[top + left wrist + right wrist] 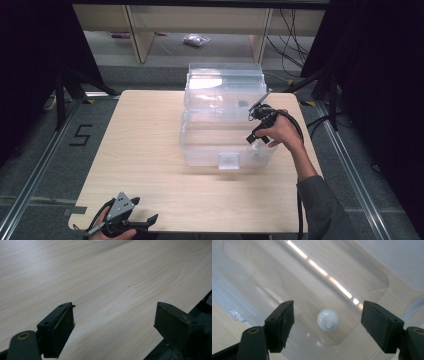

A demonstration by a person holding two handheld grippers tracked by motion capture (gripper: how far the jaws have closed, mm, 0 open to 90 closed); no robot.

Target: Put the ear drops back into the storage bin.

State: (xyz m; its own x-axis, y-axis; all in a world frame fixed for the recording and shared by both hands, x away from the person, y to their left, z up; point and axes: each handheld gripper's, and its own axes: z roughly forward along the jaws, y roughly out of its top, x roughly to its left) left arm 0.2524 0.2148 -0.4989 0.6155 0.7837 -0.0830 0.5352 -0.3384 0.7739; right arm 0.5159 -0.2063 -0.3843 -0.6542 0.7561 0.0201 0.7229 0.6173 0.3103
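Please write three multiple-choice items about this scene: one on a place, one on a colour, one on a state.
1. Where is the small bottle?
A. inside the clear box
B. on the bare table
C. in the left tongs

2. What colour is the bottle?
A. red
B. white
C. black

3. How are the right tongs?
A. shut on the bottle
B. open above the bottle
C. lying on the floor

Answers: 1 A, the small bottle rests on the floor of the clear box. 2 B, it looks white in the right gripper view. 3 B, the right tongs have jaws spread wide, with the bottle below between them, untouched.
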